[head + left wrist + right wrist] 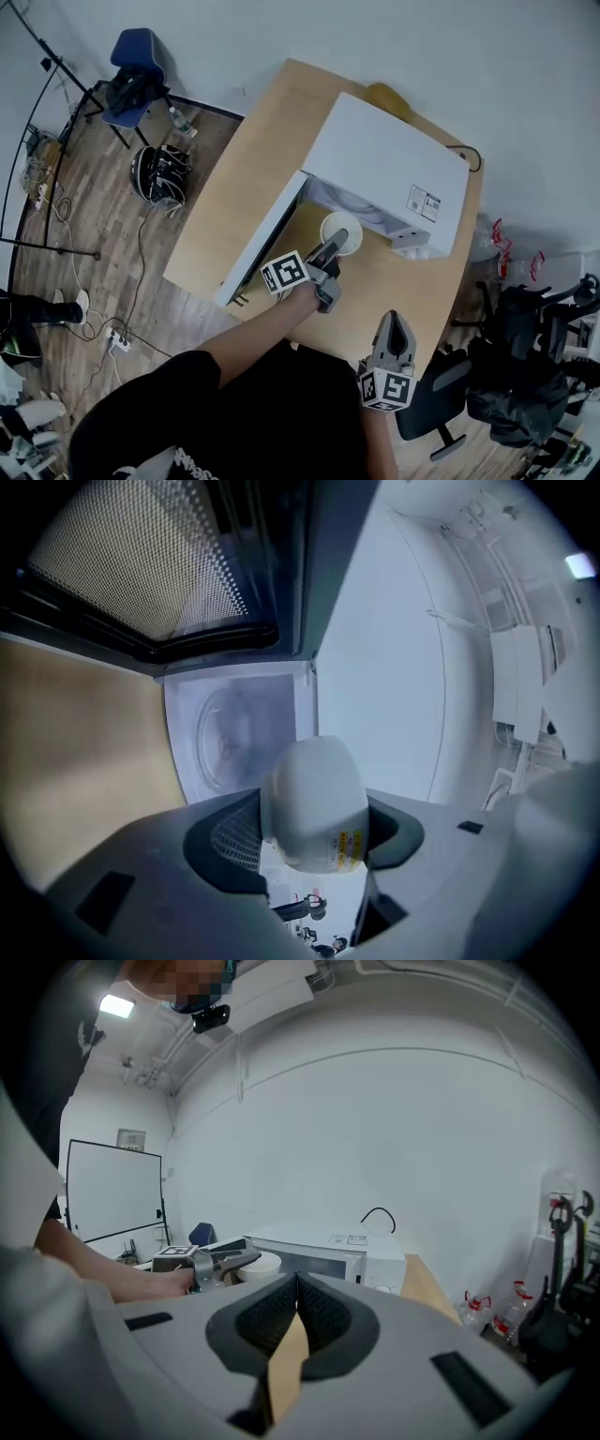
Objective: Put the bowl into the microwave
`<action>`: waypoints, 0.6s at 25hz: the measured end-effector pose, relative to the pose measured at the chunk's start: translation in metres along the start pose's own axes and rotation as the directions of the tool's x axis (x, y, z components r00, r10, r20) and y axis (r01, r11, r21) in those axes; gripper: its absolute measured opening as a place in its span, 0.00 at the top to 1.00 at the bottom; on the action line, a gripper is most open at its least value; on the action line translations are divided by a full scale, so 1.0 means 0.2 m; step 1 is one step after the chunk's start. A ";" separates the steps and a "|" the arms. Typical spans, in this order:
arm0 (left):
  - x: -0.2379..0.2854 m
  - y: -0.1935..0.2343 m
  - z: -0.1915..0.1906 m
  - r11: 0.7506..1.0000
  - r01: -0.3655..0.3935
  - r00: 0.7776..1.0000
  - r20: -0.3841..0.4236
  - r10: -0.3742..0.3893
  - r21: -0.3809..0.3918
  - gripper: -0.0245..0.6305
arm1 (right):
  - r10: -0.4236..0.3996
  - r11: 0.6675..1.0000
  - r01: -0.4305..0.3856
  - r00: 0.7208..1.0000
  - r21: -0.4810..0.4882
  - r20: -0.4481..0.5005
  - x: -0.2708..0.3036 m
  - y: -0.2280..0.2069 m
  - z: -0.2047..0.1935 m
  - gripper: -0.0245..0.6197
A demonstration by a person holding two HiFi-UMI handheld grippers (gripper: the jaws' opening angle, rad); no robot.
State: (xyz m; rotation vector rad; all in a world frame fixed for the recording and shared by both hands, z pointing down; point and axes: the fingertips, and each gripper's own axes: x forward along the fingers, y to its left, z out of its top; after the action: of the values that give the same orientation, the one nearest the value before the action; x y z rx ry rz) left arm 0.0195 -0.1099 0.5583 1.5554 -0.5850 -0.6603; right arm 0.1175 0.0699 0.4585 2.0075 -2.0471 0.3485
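Head view, bowl: white, round bowl [341, 233] with its mouth upward and a pale, bare inside, held over the counter [251, 178] right at the mouth of the microwave [389, 169].
Head view, microwave: white box with its door [265, 239] swung open to the left.
Head view, left hand-held gripper [335, 247]: reaches in from below, its tip at the bowl's near rim.
Head view, right hand-held gripper [394, 321]: near the counter's front edge, well apart from the bowl and pointing towards the microwave.
Left gripper view, bowl [314, 799]: glossy white with deep, rounded sides and a small yellow and red sticker low on its wall.
Left gripper view, grip: the jaws stand fairly wide and both pads press on the bowl's sides.
Left gripper view, beyond: the microwave's pale cavity with its round glass turntable [225, 738] lies straight ahead; the door's mesh window [141, 564] is beside it.
Right gripper view, jaws: closed together with nothing between them; a strip of counter shows below.
Right gripper view, beyond: the bowl [260, 1262] shows as a white rim at the microwave's [319, 1249] front, with the left hand-held gripper on it.
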 end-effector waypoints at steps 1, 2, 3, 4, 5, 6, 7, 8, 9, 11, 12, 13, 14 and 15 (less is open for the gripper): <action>0.03 0.03 0.01 1.000 -0.005 1.000 0.005 0.006 -0.011 0.58 | 0.005 1.000 -0.005 1.000 0.003 -0.002 0.02 -0.01 0.00 0.87; 0.06 0.06 0.03 1.000 -0.014 1.000 0.011 0.015 -0.015 0.58 | 0.011 1.000 -0.011 1.000 0.005 -0.006 0.04 -0.02 -0.01 0.87; 0.08 0.09 0.04 1.000 -0.029 0.999 0.015 0.029 -0.010 0.58 | 0.015 1.000 -0.015 1.000 0.007 -0.011 0.07 -0.03 -0.01 0.87; 0.10 0.12 0.05 0.999 -0.047 0.999 0.020 0.047 -0.002 0.58 | 0.017 1.000 -0.017 1.000 0.010 -0.014 0.09 -0.04 -0.01 0.87; 0.12 0.14 0.06 0.998 -0.064 0.998 0.023 0.064 0.005 0.58 | 0.018 1.000 -0.017 1.000 0.014 -0.015 0.11 -0.06 0.00 0.87; 0.13 0.16 0.06 0.997 -0.075 0.997 0.024 0.075 0.008 0.58 | 0.019 1.000 -0.018 1.000 0.017 -0.011 0.13 -0.07 0.00 0.87; 0.15 0.19 0.07 0.997 -0.082 0.996 0.025 0.082 0.007 0.58 | 0.022 1.000 -0.022 1.000 0.019 -0.003 0.15 -0.09 0.01 0.87; 0.18 0.22 0.09 0.996 -0.086 0.996 0.027 0.086 0.005 0.58 | 0.029 0.999 -0.029 1.000 0.021 0.009 0.17 -0.10 0.02 0.87; 0.20 0.24 0.11 0.996 -0.090 0.995 0.032 0.090 0.000 0.58 | 0.038 0.999 -0.039 0.999 0.025 0.020 0.20 -0.10 0.03 0.87; 0.25 0.30 0.14 0.994 -0.105 0.993 0.045 0.106 -0.016 0.58 | 0.054 0.998 -0.055 0.998 0.042 0.026 0.23 -0.11 0.03 0.87; 0.26 0.34 0.15 0.993 -0.116 0.992 0.048 0.116 -0.022 0.58 | 0.060 0.997 -0.061 0.998 0.051 0.022 0.24 -0.11 0.03 0.87; 0.29 0.37 0.15 0.992 -0.126 0.991 0.047 0.126 -0.021 0.58 | 0.065 0.996 -0.066 0.998 0.055 0.018 0.26 -0.12 0.02 0.87; 0.31 0.40 0.15 0.991 -0.133 0.990 0.044 0.134 -0.012 0.58 | 0.069 0.996 -0.069 0.998 0.055 0.011 0.27 -0.12 0.01 0.87; 0.34 0.42 0.15 0.991 -0.137 0.990 0.040 0.136 0.001 0.58 | 0.068 0.996 -0.068 0.998 0.056 0.003 0.28 -0.13 0.00 0.87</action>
State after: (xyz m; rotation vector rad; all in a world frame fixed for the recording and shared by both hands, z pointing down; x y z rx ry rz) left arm 0.0478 -0.1854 0.6361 1.4935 -0.7160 -0.5873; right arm 0.1434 0.0166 0.4768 1.9730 -2.1330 0.4223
